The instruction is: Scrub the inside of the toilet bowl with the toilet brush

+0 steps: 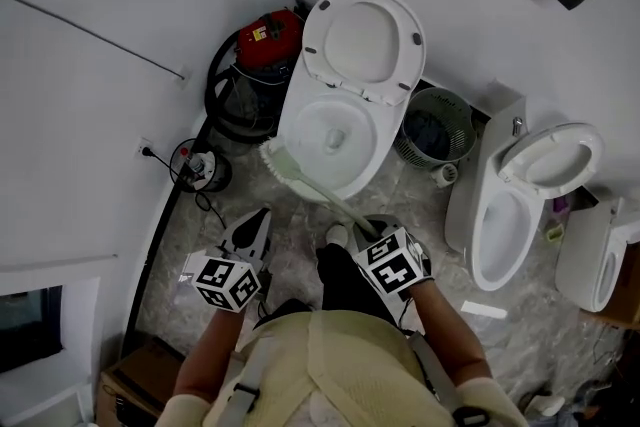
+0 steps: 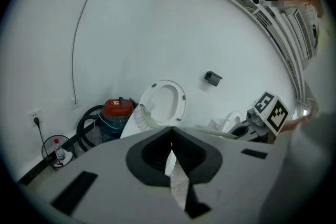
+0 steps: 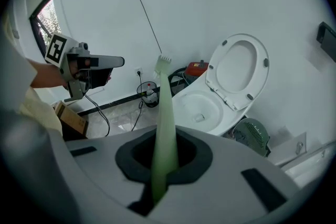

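Note:
A white toilet (image 1: 340,130) stands open with its lid up against the wall; the bowl (image 3: 202,107) looks bare inside. My right gripper (image 1: 372,233) is shut on the handle of a pale green toilet brush (image 1: 320,195). The handle (image 3: 164,113) runs out between the jaws. Its bristle head (image 1: 276,159) hangs at the bowl's left front rim, outside the basin. My left gripper (image 1: 248,237) hovers over the floor in front of the toilet, left of the brush. Its jaws (image 2: 170,136) are shut on nothing, and the brush head (image 2: 142,115) shows beyond them.
A red vacuum (image 1: 268,40) with a black hose (image 1: 222,95) stands left of the toilet. A cord reel (image 1: 200,167) is by the wall. A green wire bin (image 1: 437,125) and a second toilet (image 1: 520,205) stand to the right. A cardboard box (image 1: 130,385) sits near my left.

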Tool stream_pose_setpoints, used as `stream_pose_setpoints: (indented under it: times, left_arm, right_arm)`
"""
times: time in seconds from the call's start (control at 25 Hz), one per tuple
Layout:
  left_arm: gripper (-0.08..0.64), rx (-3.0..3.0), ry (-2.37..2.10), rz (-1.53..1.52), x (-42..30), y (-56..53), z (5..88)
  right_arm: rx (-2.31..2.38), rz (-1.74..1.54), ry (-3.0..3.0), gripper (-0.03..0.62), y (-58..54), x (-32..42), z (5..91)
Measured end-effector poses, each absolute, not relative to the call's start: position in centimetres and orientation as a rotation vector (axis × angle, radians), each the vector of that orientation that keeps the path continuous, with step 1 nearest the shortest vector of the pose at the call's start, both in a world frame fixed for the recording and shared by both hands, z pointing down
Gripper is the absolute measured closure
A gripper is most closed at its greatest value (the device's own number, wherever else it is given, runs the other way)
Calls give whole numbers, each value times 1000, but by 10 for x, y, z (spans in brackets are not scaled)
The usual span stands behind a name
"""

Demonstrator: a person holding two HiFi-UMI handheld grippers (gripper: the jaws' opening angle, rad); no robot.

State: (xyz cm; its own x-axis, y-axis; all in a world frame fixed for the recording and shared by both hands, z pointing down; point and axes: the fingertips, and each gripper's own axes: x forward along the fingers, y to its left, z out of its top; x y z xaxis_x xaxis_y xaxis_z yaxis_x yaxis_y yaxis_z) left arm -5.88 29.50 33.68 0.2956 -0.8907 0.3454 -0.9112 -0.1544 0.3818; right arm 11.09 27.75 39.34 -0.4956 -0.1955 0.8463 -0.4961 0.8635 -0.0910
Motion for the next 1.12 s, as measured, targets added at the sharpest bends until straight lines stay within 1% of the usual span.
stream_pose_setpoints:
  times: [0.36,0.52,0.68,1.0,1.12]
  left_arm:
    - [548,2037,-1535,145,-46,230,378]
    - [548,2050,-1506,235,-44,222,400]
    - [548,2004,-1501,260,-48,213,419]
    - [548,2005,-1426,421,-71,184,464]
    - [548,2049,-1340,468,-70,171,480]
  right_arm:
    - [448,427,-1980,575,221,129,434]
    - [441,453,-1928,575,198,136,458]
    - [461,483,-1862,575,179,145,489]
    - [487,609,-1705,575,185,145,551]
    - [488,649,-1650,575,187,142,572]
